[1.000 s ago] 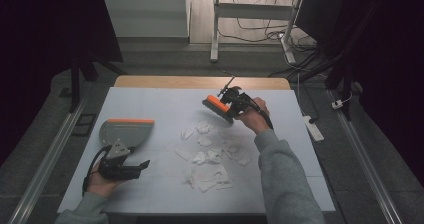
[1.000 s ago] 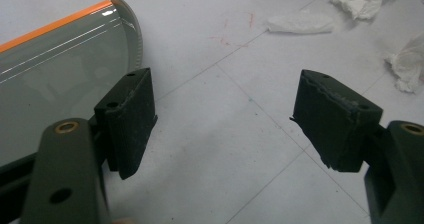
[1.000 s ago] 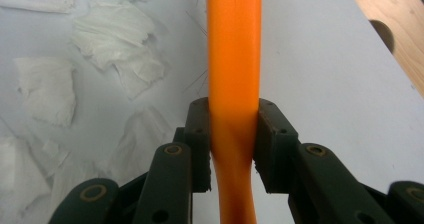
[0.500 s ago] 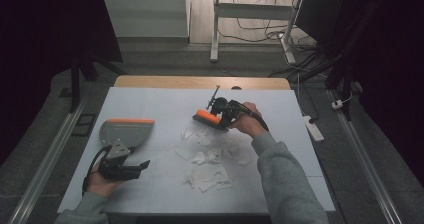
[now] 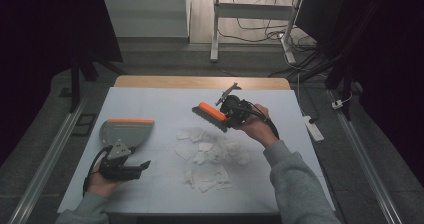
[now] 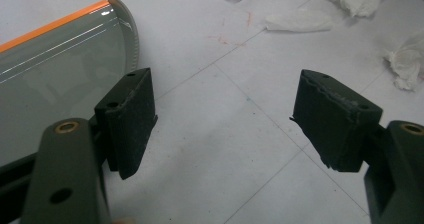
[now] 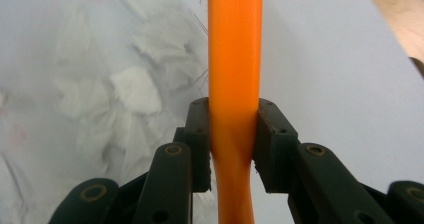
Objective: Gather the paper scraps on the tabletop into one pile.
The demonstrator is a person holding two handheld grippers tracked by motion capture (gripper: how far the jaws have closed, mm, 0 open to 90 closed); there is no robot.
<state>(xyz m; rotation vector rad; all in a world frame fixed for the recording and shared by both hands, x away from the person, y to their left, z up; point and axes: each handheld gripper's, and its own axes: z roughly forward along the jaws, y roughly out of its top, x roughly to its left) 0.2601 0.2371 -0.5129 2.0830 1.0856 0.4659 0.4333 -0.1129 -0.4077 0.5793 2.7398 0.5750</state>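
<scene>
On the white table top (image 5: pixel 150 96) a heap of torn paper scraps (image 5: pixel 210 156) lies at the centre. At about one o'clock from the heap, the right gripper (image 5: pixel 231 115) holds an orange brush (image 5: pixel 212 116) by its handle, the brush head slanting toward ten o'clock just above the scraps. At nine o'clock from the heap a grey dustpan (image 5: pixel 126 133) with an orange edge rests flat. The left gripper (image 5: pixel 142 165) sits at six o'clock from the dustpan, close by it, jaws pointing toward three o'clock.

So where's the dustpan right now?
In the high view the dustpan lies at the table's left, just beyond the left gripper, with the scattered paper scraps to its right.
</scene>
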